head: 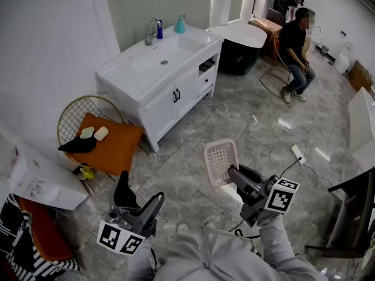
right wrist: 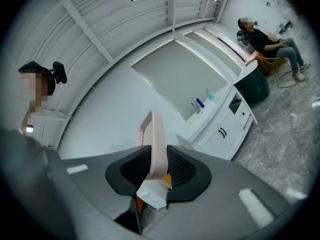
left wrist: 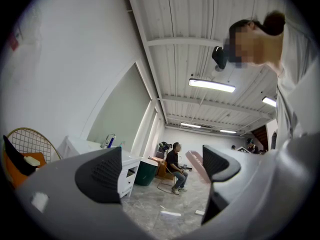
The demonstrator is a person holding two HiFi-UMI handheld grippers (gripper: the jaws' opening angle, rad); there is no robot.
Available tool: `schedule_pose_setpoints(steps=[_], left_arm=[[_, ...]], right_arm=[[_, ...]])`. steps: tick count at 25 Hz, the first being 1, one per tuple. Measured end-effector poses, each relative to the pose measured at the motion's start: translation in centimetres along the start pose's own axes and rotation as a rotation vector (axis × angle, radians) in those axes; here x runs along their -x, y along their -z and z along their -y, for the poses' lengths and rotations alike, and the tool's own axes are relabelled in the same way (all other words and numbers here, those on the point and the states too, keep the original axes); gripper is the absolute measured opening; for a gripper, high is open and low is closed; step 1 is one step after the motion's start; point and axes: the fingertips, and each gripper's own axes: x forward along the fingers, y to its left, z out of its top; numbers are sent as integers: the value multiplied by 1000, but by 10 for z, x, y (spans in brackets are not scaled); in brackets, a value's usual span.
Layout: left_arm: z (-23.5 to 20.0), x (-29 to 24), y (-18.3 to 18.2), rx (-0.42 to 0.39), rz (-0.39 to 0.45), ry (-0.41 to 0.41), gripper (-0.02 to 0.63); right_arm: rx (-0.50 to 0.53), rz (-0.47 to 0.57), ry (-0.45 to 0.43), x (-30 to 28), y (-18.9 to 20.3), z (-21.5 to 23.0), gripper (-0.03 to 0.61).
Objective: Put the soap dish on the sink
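My right gripper [head: 232, 173] is shut on a pink slotted soap dish [head: 220, 161], held on edge above the grey tiled floor. In the right gripper view the soap dish [right wrist: 156, 144] stands upright, pinched between the two black pads [right wrist: 185, 168]. The white sink [head: 161, 60] on its cabinet stands far ahead at upper left, with a chrome tap [head: 150, 31] at its back; the sink [right wrist: 210, 113] also shows in the right gripper view. My left gripper [head: 140, 205] is open and holds nothing, its jaws wide apart in the left gripper view [left wrist: 160, 171].
A wire chair with an orange cushion [head: 110, 143] stands left of the cabinet, holding soap bars [head: 95, 133] and a black cloth. A teal bottle [head: 180, 24] stands on the sink. A person [head: 296, 50] sits at the back right. A white box [head: 36, 177] is at left.
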Motion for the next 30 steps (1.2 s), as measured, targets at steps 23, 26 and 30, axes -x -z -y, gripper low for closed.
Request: schedule_pose_setpoints(steps=[23,26,30], left_arm=[[-47,3,-8,10,-18,61,560],[-54,-1,-6,18,-27,74,560],[-59,-13,-3,23,-33,88,560]], right_arm=[[-64,53,62,-36,9,-9,91],[-60,57,80,-40,10,-8,91],[-49,64,101,-46,6,-2,91]])
